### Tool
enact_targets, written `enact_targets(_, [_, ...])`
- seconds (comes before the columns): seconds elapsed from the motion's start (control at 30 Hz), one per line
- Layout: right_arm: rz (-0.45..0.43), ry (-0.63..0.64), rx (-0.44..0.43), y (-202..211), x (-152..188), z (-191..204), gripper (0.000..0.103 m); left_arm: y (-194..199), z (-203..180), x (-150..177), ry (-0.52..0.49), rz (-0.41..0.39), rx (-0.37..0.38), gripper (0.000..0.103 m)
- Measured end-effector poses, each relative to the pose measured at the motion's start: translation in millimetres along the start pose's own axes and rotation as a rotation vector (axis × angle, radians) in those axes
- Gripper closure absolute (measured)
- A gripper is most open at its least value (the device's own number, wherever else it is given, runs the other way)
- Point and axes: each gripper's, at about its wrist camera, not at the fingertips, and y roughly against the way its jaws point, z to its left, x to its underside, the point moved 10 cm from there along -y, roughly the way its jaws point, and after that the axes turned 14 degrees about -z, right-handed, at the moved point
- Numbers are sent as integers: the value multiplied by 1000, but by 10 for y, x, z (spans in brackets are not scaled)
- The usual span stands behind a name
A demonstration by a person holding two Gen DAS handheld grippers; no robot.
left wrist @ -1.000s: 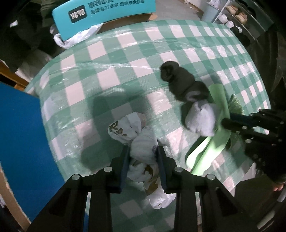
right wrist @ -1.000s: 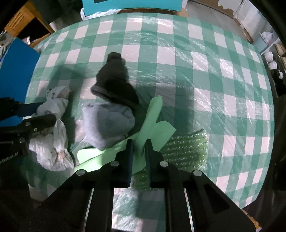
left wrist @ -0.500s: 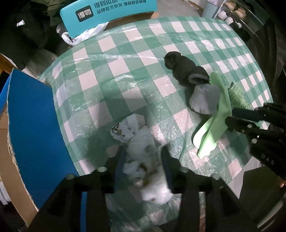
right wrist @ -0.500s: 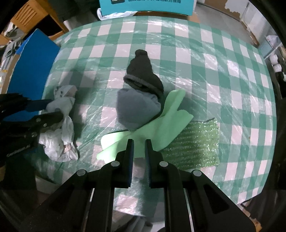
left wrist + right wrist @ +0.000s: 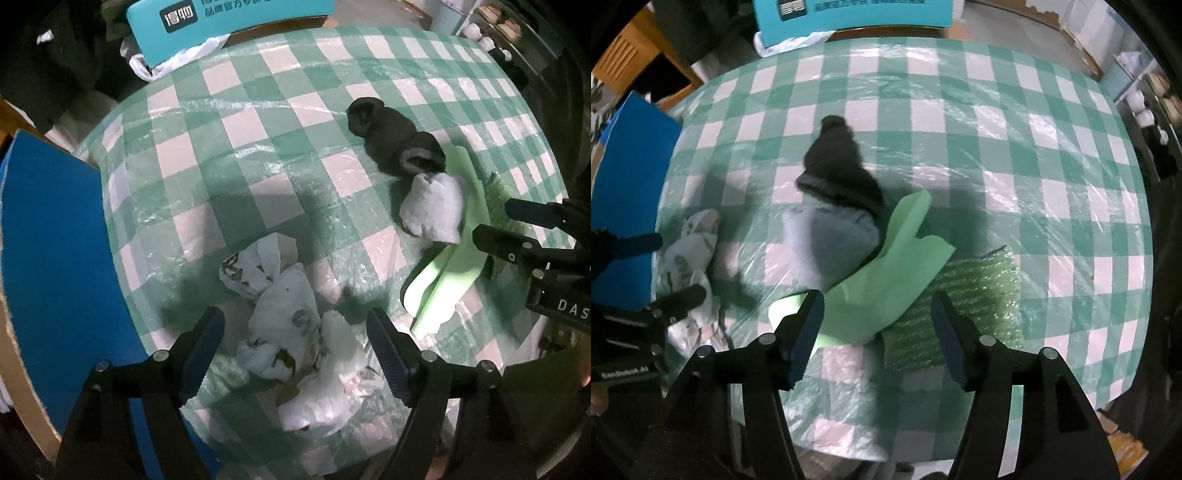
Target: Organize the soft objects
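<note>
We see both grippers spread wide and holding nothing. Left gripper (image 5: pixel 295 328) hangs over the crumpled white plastic bag (image 5: pixel 295 332), fingers either side of it, apart from it as far as we can tell. Landmark is the grey sock (image 5: pixel 829 247): it lies near the middle of the checked tablecloth (image 5: pixel 997 122), and everything else is placed off it. Black sock (image 5: pixel 834 166) sits on the far side of the grey sock, cuff touching or overlapping it. Light green foam sheet (image 5: pixel 886 280) runs from the grey sock's right side toward the near table edge, and the grey sock appears to rest partly on it. Green bubble wrap (image 5: pixel 960 306) is to the right of the grey sock, tucked under the foam sheet's edge. Plastic bag is well to the left of the grey sock, near the table's left rim. Right gripper (image 5: pixel 877 328) hovers on the near side of the grey sock, over the foam sheet and bubble wrap; contact with either cannot be judged. In the left wrist view the right gripper (image 5: pixel 517 229) shows just right of the grey sock (image 5: pixel 434 208), beside the foam sheet (image 5: pixel 447 269), with the black sock (image 5: pixel 391 144) beyond. Blue board (image 5: pixel 55 258) stands off the table, far left of the grey sock; teal sign (image 5: pixel 857 13) beyond the far edge.
</note>
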Motion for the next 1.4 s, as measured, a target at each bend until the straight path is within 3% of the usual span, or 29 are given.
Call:
enact_targets(0.57, [47,-9,-14,-296,-28,-69,40,-377,95,-154,45,43,19,23])
enact_targets(0.63, [52,4,-21,-314,-18,-44,50,-409,87,-156,33,44,22,28])
enact_targets(0.8, [42,32,-36,-307,-36,36,88,-384,-2,-133,13,45,20,53])
enact_targets(0.83, [40,34,-35,-299,-39,42,90,-382,-8,-133,12,47,24,59])
enact_targets(0.93, [36,32,-33,-275,-37,38,93,-367,-4,-135,16,44,33,65])
enact_targets(1.4, [-51,19,-84,271,-49,33,94,171,-1,-13,-33,-39,17,69])
